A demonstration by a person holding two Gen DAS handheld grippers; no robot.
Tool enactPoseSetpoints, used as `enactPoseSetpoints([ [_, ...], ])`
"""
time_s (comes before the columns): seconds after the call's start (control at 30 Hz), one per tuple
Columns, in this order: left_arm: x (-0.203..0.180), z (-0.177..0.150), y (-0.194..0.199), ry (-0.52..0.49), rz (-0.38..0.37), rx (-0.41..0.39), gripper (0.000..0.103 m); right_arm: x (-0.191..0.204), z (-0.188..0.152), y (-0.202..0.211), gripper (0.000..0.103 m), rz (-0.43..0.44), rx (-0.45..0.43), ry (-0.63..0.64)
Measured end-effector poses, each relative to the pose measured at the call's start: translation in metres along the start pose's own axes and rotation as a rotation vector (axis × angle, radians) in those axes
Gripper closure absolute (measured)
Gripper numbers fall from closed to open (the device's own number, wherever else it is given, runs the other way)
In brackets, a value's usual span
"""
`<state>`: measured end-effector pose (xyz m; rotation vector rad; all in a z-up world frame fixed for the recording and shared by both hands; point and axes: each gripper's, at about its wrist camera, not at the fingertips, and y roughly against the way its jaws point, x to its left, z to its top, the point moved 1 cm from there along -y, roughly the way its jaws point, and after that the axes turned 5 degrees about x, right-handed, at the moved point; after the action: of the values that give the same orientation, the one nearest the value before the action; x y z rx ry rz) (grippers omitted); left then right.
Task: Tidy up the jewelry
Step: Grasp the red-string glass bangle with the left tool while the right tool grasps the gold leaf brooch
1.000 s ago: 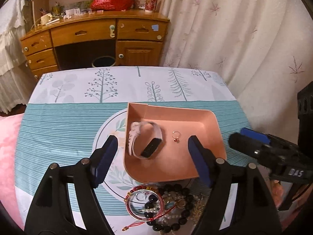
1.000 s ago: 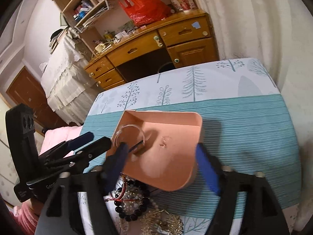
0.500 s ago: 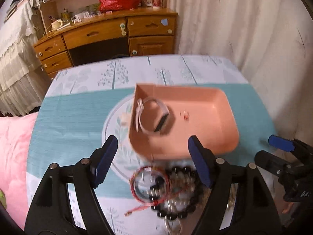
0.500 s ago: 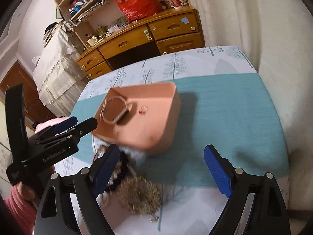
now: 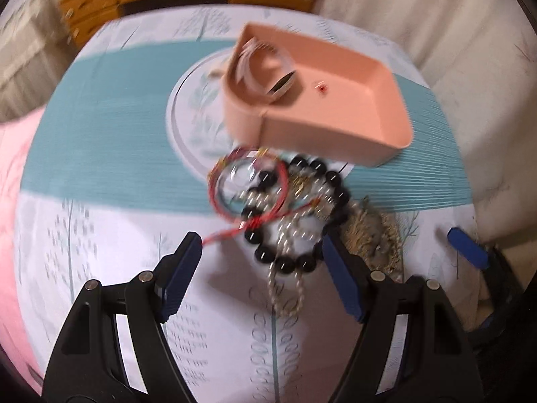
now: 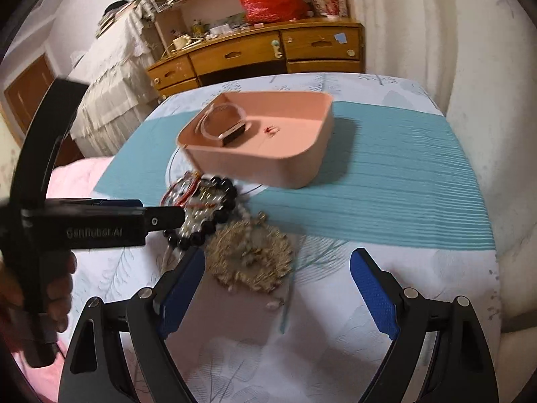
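Observation:
A peach tray point(image 5: 335, 141) point(image 6: 261, 164) stands on the tablecloth and holds a white-strapped watch point(image 5: 265, 67) point(image 6: 225, 124) and a small red-stone ring point(image 5: 322, 88) point(image 6: 272, 130). In front of it lies a tangled pile: a red bangle point(image 5: 248, 184), a black bead bracelet point(image 5: 302, 215) point(image 6: 201, 225), a pearl chain point(image 5: 288, 288) and a gold tasselled piece point(image 5: 372, 231) point(image 6: 251, 252). My left gripper point(image 5: 261, 248) point(image 6: 174, 216) hangs open over the black beads. My right gripper point(image 6: 278, 262) is open just above the gold piece, with nothing held.
The table wears a white and teal tree-print cloth point(image 6: 386, 201). Pink bedding point(image 5: 13, 184) lies off its left edge, a pale curtain point(image 6: 436, 33) hangs at the right, and a wooden desk point(image 6: 268, 53) stands behind. A hand point(image 6: 57, 288) grips the left tool.
Both grippers have drawn back from the tray and dipped toward the jewelry pile, which now sits between or just ahead of their fingers. The tray looks farther off.

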<state>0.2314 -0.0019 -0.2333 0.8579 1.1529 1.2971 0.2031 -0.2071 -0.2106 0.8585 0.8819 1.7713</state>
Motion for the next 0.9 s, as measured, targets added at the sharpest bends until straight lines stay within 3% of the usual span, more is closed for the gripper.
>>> enactPoseSetpoints([
  [0.3,0.009,-0.014,-0.011,0.035,-0.041,0.052,0.031,0.038,-0.023,-0.024,0.014,-0.085,0.008,0.068],
  [0.43,0.014,-0.009,-0.009,0.058,-0.070,0.026,0.031,0.049,-0.027,-0.036,0.014,-0.130,0.017,0.120],
  [0.6,0.025,0.002,-0.014,0.105,-0.100,0.016,0.031,0.050,-0.027,-0.044,0.014,-0.158,0.023,0.090],
  [0.9,0.025,0.027,-0.023,0.063,-0.063,-0.052,0.031,0.053,-0.022,-0.057,0.011,-0.198,0.029,0.042],
])
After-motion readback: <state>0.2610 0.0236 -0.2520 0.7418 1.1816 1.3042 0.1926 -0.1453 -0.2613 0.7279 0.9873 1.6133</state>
